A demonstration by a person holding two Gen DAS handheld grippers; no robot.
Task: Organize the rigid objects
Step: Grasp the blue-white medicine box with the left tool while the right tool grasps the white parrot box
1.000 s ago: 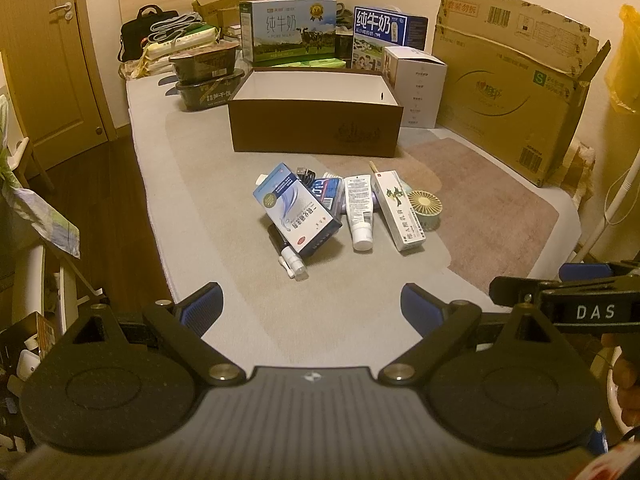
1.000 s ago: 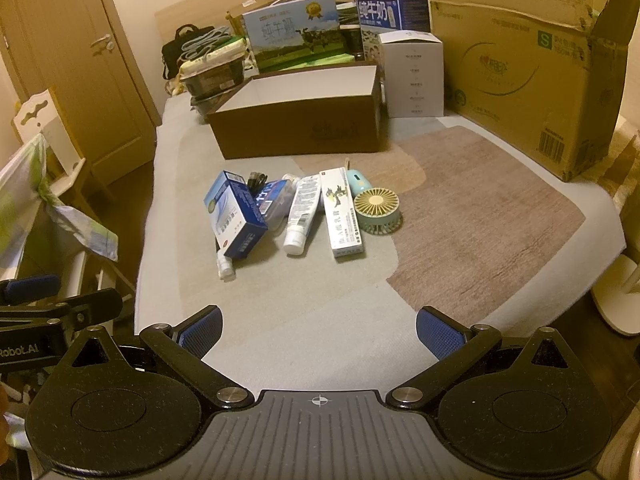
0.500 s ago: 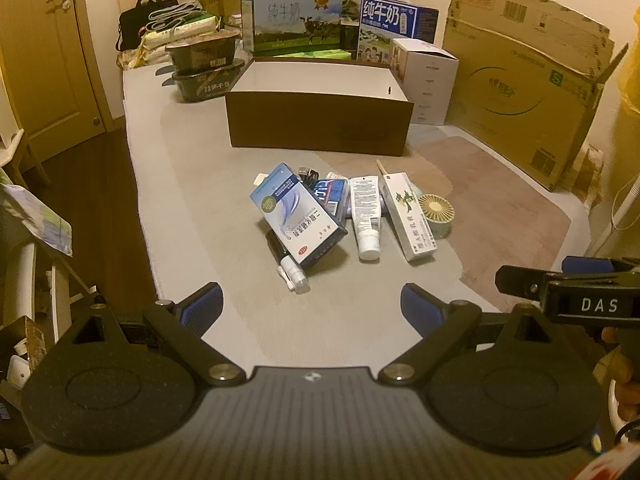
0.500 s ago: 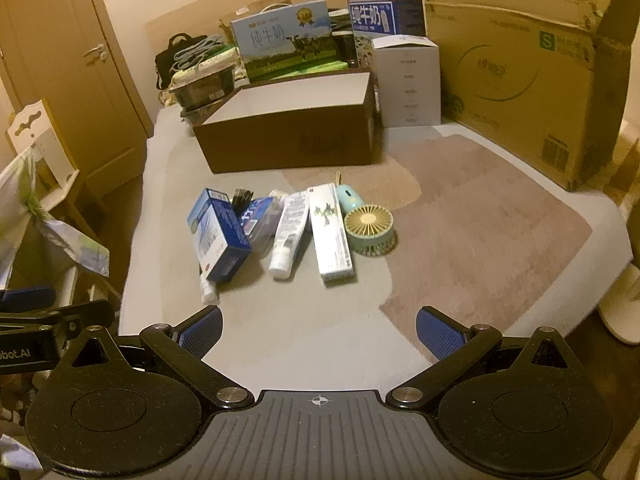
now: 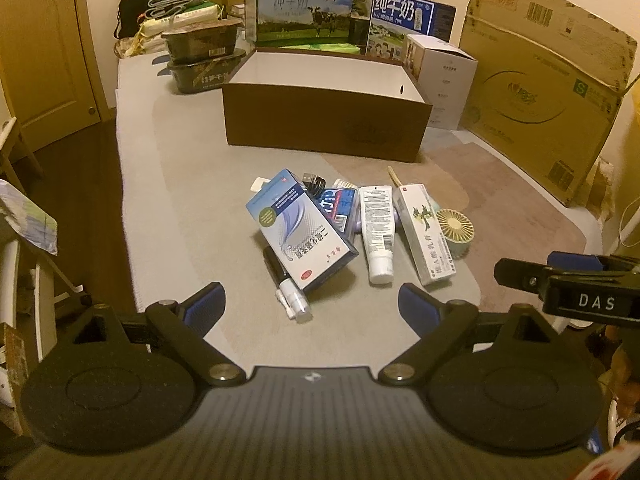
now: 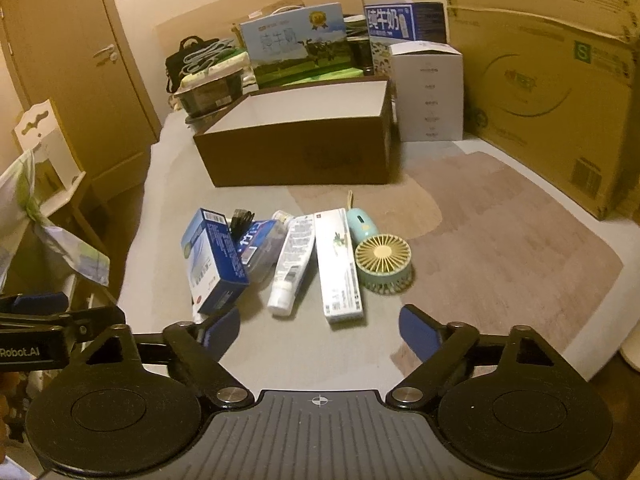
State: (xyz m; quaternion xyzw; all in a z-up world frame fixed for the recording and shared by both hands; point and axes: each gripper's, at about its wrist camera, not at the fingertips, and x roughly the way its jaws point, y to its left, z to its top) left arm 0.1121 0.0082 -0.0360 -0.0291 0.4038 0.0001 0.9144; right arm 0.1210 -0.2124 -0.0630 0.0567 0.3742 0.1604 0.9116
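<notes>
Hovering short of the heap, both grippers held nothing: the left gripper (image 5: pixel 310 300) had its fingers spread, the right gripper (image 6: pixel 320 326) was narrowing its fingers on air. Ahead of them the blue box (image 5: pixel 302 230) leaned on a small bottle (image 5: pixel 294 300); nudged carelessly, it could topple before reaching the brown box (image 5: pixel 324 128) beyond.

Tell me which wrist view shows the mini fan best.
Right wrist view: the mini fan shows its whole round grille and its teal handle beside the long white box. In the left wrist view the fan is smaller and partly hidden behind that box.
</notes>
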